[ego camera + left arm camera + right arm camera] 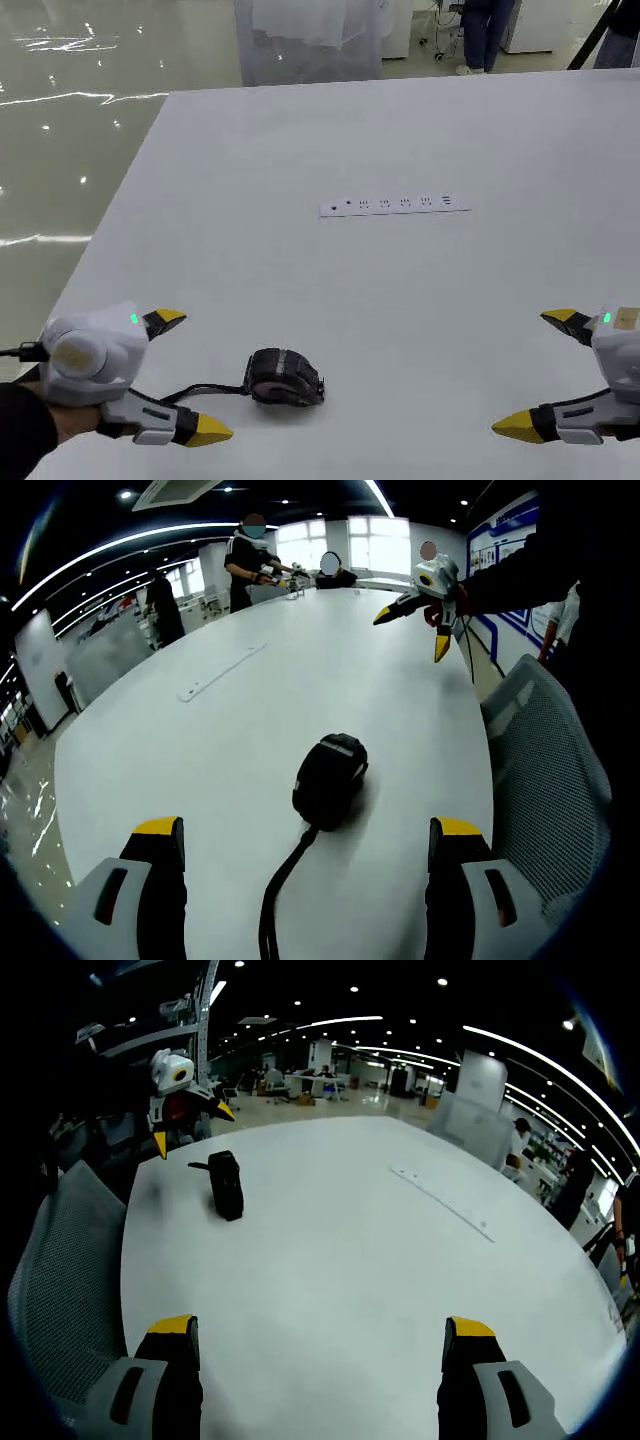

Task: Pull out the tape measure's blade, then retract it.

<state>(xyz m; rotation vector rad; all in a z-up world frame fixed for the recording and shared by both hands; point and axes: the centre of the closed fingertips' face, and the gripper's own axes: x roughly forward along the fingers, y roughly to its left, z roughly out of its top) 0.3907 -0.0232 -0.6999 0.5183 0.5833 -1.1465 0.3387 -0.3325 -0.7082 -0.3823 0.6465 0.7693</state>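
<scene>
**Tape measure lying untouched between two open grippers**

The black tape measure (285, 377) is lying on the white table (400, 300), near the front edge and toward the left, its blade not yet pulled out. A black strap (205, 392) is trailing from it to the left, running in between the jaws of the left gripper (193, 375). That gripper is hovering just left of the tape measure, its yellow-tipped jaws standing wide apart and holding nothing. The right gripper (537, 372) is hanging well apart on the right, jaws likewise spread and empty. A white socket strip (394, 205) is sitting farther back.
</scene>
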